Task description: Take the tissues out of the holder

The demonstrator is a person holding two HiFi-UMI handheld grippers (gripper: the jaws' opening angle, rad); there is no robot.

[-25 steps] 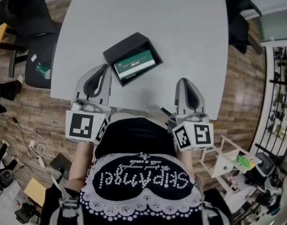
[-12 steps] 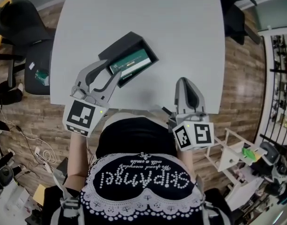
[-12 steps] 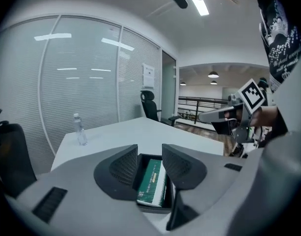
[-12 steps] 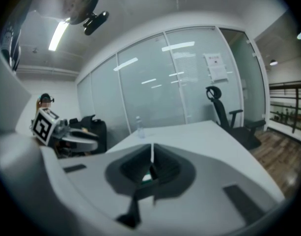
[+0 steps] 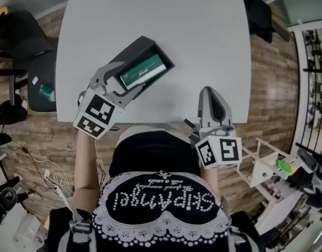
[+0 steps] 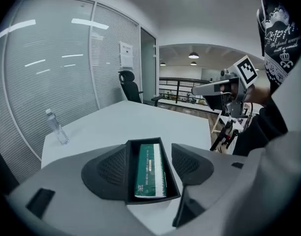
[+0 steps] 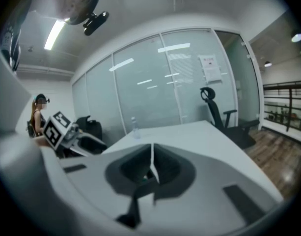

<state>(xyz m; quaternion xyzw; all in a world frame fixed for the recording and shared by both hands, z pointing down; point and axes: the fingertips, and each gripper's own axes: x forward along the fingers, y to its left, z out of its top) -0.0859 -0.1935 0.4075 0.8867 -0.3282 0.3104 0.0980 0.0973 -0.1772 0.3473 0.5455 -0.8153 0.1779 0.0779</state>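
Matte black rectangular open-top holder (image 5: 130, 56), flat green tissue pack (image 5: 143, 71) inside, askew by near-left corner of smooth white surface (image 5: 203, 35) | left tool (image 5: 130, 77): jaws just opening wide, astride holder's near end, unclamped | right tool (image 5: 209, 92): closed, empty, at near edge

Your black top (image 5: 150, 164) is showing "SkipAngel" in studded letters, upside down at the lower middle; the tissue pack's (image 5: 143, 71) white print is coming out too small to read.

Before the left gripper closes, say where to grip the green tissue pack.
Probably grip the tissue pack across its narrow width, by its long edges, coming from above: it lies flat in the open-topped holder. The left gripper, whose jaws have just been opening, points at it with nothing pressed between them.
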